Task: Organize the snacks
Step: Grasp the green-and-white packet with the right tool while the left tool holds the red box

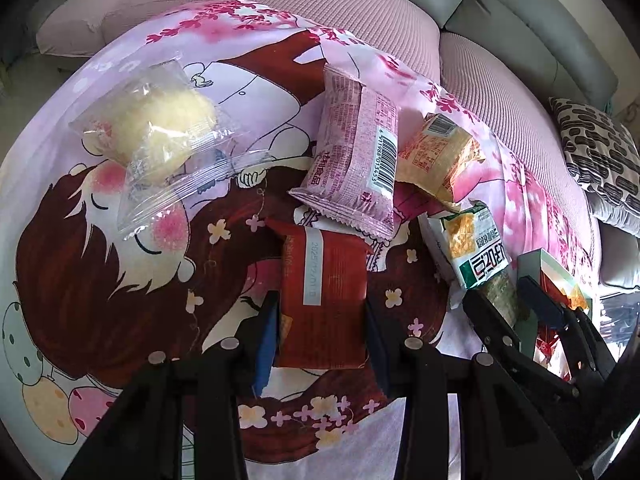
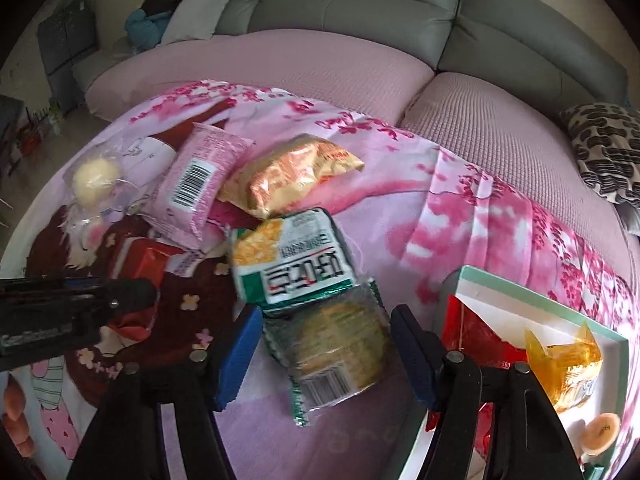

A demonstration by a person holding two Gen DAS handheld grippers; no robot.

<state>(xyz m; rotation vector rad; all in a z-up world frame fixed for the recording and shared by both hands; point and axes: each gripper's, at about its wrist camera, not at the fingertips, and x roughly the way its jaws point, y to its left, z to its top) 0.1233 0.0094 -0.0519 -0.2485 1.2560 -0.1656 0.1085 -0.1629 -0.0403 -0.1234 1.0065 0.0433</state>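
Pink cloth [image 1: 120,264]: left gripper [image 1: 322,320] pinches red packet [image 1: 324,304]; right gripper [image 2: 326,344] spread around green packet [image 2: 332,344].

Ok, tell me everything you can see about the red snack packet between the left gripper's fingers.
The red snack packet is a flat, glossy, rectangular pouch with crimped ends and a pale strip carrying a printed date. It lies on the cartoon-print cloth, its long axis running away from the camera, between the blue-padded fingers of the left gripper; the pads sit at its sides, contact unclear. Its far end tucks under the pink packet.
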